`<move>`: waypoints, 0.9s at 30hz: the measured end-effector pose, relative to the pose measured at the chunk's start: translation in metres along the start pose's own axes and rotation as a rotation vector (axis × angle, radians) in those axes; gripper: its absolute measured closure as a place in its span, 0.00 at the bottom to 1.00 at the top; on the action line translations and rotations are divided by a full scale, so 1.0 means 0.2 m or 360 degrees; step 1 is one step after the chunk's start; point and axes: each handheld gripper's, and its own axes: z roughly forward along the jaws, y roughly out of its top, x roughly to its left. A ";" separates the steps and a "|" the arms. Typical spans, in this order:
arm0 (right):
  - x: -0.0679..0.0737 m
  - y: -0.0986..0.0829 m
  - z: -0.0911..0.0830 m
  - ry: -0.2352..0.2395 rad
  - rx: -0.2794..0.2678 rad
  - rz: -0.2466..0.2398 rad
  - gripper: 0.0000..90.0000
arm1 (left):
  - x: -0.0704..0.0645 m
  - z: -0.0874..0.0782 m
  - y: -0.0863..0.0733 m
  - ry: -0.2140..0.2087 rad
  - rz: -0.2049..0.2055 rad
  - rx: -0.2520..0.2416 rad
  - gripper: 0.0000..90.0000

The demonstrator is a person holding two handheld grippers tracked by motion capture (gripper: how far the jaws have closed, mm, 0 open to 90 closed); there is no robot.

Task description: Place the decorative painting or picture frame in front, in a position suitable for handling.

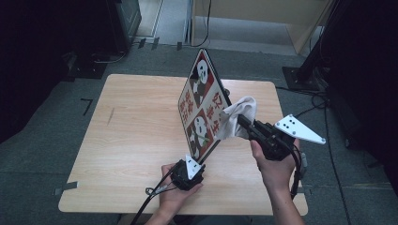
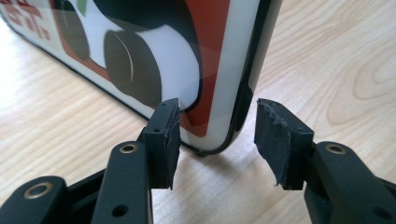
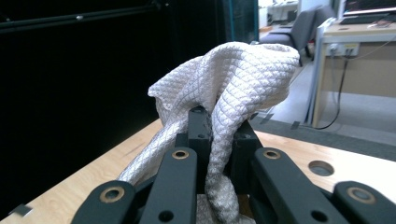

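One tray (image 1: 202, 101) with panda pictures is standing tilted on its edge on the table (image 1: 136, 140). The left gripper (image 2: 217, 140) is holding its jaws spread, the tray's lower corner sitting between them. The right gripper (image 3: 215, 135) is pinching one white cloth (image 3: 233, 79), jaws pressed together, cloth touching the tray's face.

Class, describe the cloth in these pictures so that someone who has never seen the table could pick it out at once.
Start at the light wooden table and find the panda-printed board propped up on its edge near the middle. Just right of the board, the right tongs are clamped on the cloth. It is off-white with a quilted diamond weave, the one soft, crumpled thing among hard, flat ones.
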 end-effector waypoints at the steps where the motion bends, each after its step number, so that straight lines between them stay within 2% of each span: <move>1: 0.00 0.00 0.01 0.0011 0.0007 0.0001 0.92 | 0.00 0.00 0.00 0.0023 0.0009 -0.0006 0.55; 4: 0.00 0.01 0.02 0.0047 0.0013 0.0002 0.92 | 0.01 0.00 0.02 0.0050 -0.0045 -0.0032 0.53; 6: 0.01 0.00 0.02 0.0058 0.0023 0.0004 0.92 | 0.02 0.00 0.03 0.0074 -0.0055 -0.0048 0.52; 12: 0.03 0.00 0.03 0.0092 0.0034 -0.0019 0.92 | 0.04 -0.01 0.06 0.0166 -0.0024 -0.0095 0.57; 13: 0.04 0.00 0.03 0.0094 0.0034 -0.0028 0.92 | 0.05 -0.01 0.06 0.0180 -0.0011 -0.0095 0.58; 16: 0.04 0.00 0.04 0.0104 0.0038 -0.0026 0.92 | 0.03 -0.01 0.05 0.0285 0.0065 -0.0082 0.62; 18: 0.05 0.00 0.05 0.0113 0.0040 -0.0029 0.92 | 0.02 -0.01 0.05 0.0310 0.0090 -0.0086 0.64; 24: 0.06 0.02 0.08 0.0138 0.0036 -0.0033 0.92 | 0.04 -0.04 0.02 0.0381 0.0089 -0.0108 0.71; 27: 0.08 0.03 0.11 0.0187 0.0018 -0.0055 0.92 | 0.07 -0.05 0.00 0.0405 0.0074 -0.0110 0.76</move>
